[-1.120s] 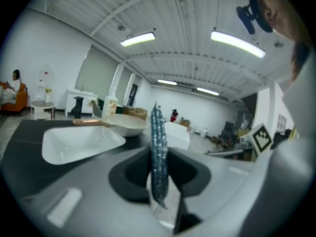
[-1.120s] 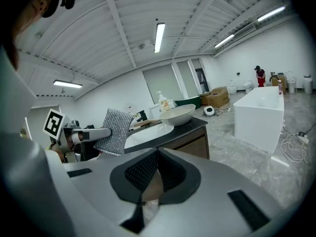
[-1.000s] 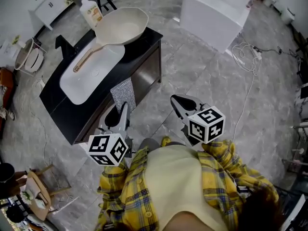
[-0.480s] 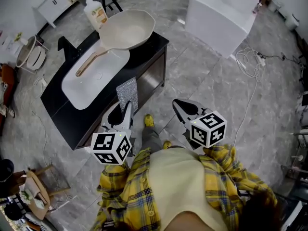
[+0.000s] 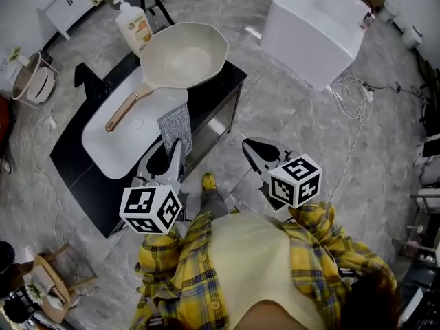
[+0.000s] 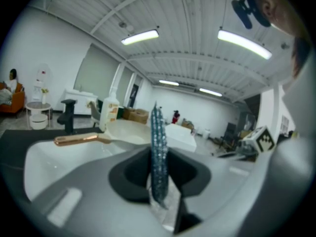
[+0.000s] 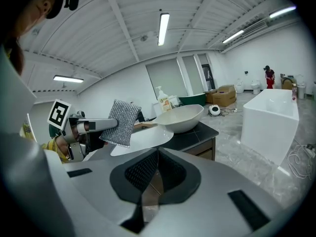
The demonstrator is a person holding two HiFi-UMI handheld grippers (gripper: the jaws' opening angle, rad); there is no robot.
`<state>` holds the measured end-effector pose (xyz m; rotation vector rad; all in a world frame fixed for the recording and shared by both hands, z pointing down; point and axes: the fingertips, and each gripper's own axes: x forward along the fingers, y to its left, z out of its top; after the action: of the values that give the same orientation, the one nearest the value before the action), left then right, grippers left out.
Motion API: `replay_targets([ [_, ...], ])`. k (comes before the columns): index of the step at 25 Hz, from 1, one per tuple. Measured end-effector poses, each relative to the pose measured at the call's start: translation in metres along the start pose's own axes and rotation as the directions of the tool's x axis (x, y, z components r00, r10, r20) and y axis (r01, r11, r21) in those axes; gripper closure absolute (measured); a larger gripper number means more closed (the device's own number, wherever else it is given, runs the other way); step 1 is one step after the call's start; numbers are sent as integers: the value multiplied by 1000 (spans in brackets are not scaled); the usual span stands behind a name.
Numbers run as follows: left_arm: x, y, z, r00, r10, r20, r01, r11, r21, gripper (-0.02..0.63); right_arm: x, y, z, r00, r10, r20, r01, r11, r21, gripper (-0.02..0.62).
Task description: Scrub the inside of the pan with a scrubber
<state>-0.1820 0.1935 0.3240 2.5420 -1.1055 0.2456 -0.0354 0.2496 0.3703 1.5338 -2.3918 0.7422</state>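
Note:
A cream pan with a copper handle rests on a black counter, its handle lying over a white sink. My left gripper is shut on a silver mesh scrubber, held upright above the sink's near rim, just short of the pan. In the left gripper view the scrubber stands edge-on between the jaws, with the pan beyond it. My right gripper hangs over the floor, shut and holding nothing. The right gripper view shows scrubber and pan.
A soap bottle stands behind the pan and a black faucet at the sink's far side. A large white box sits on the grey floor to the right, with cables beside it. White cabinets line the far left.
The counter and pan have come nearer as the person stepped in. My left gripper has carried the scrubber forward from in front of the counter to over the sink's rim.

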Motion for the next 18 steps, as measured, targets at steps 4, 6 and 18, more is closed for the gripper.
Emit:
replay_targets([
  [4,18,19,12,1000,-21,-10,21,1000,2,531,27,-7,17,1000,-11,-9,11,1000,-3,580],
  [6,28,27,19,999,-33,-14,34,999,10,531,40,-11,24,999,-27,-18,27,1000,-8,580],
  [18,72,67,63,997,-72,-3,72,991,115,531,100,-34,81,996,-87,16,88,995,-37,579],
])
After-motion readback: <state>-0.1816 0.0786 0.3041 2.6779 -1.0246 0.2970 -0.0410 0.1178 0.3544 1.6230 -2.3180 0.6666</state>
